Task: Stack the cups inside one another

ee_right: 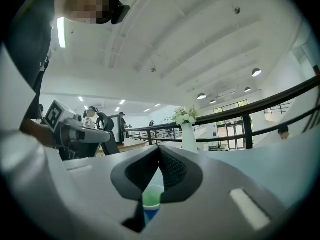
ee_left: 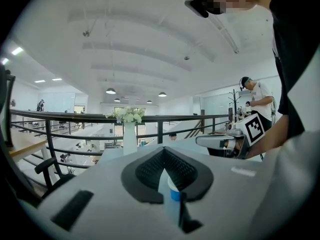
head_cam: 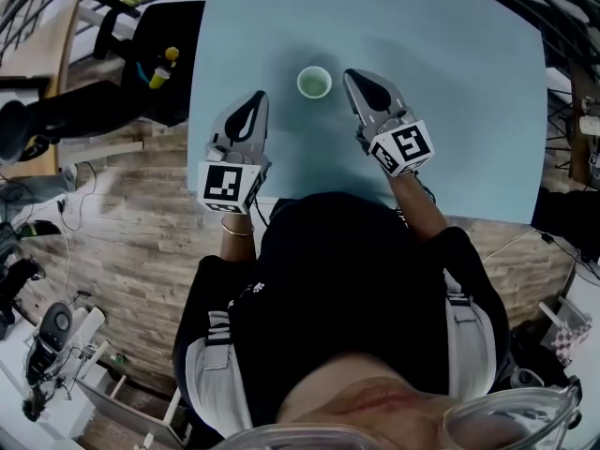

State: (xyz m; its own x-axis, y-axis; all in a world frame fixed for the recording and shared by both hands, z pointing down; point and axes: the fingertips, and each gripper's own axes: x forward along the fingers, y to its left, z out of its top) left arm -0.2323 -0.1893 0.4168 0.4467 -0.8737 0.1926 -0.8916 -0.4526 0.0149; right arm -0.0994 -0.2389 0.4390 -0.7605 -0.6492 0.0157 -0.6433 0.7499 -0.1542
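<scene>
- Cup (head_cam: pixel 314 82) stands upright on the pale blue table (head_cam: pixel 450 82), in the gap between the 2 grippers and touching neither. From above its inside is green; the gripper views show blue on its outer wall.
- Left gripper (head_cam: pixel 257 98) is just beside the cup on the person's left. Its jaws are pressed together with nothing between them, and the cup shows only past their pads.
- Right gripper (head_cam: pixel 350 76) is just beside the cup on the other side. Its jaws are likewise closed and empty, and its own view shows the cup low beyond the tips.
- Both grippers point away from the person, across the table.
- White vase (ee_right: pixel 188 135) with pale flowers stands at the far edge of the table, well apart from the cup.
</scene>
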